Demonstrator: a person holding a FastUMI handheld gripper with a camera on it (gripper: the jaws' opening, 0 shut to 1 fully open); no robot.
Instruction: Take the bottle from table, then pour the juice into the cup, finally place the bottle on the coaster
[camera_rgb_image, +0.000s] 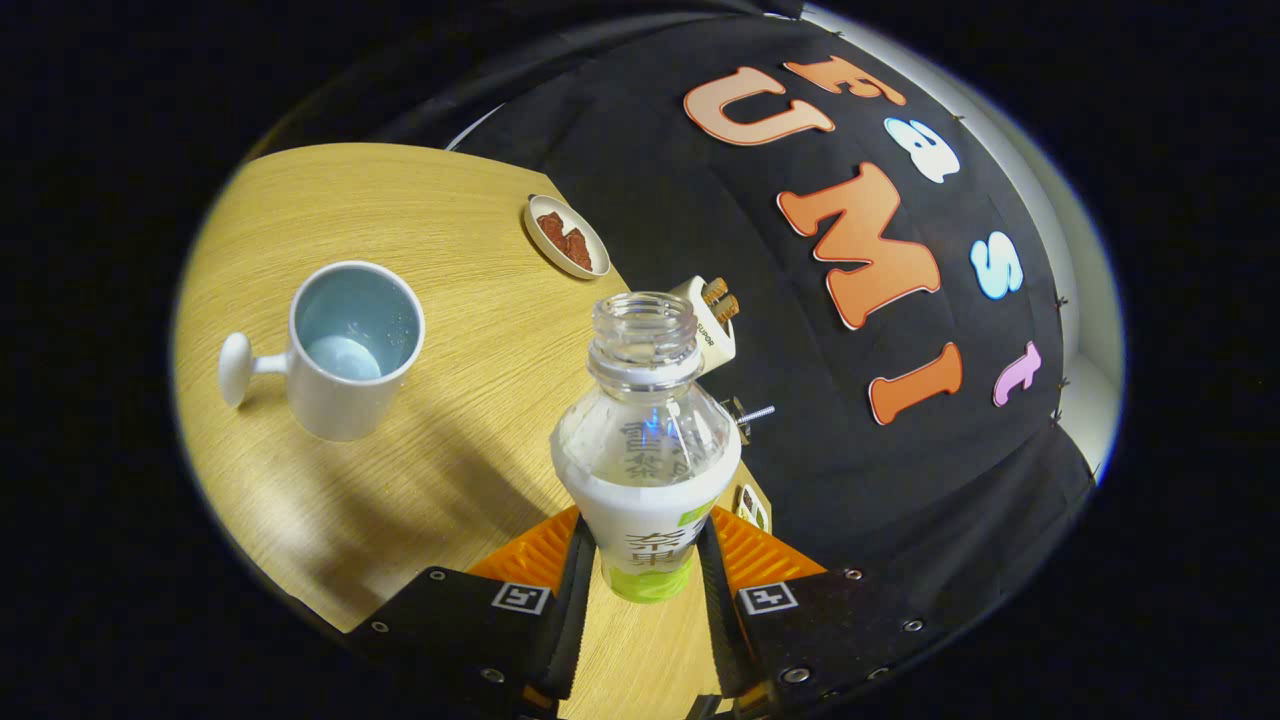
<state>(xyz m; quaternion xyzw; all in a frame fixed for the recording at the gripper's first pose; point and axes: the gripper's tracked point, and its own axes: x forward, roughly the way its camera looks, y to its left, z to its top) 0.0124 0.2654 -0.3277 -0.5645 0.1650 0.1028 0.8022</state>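
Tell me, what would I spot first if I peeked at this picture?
First, the clear bottle with no cap, pinched between the gripper fingers and tilted over the wooden table. Next, the white cup with a knob handle, standing apart beside the bottle. Beyond the bottle, near the table's edge, sits a small dish holding something reddish-brown.

a wooden table (470, 400) carries a cup (350, 345) and a small dish (567, 236).
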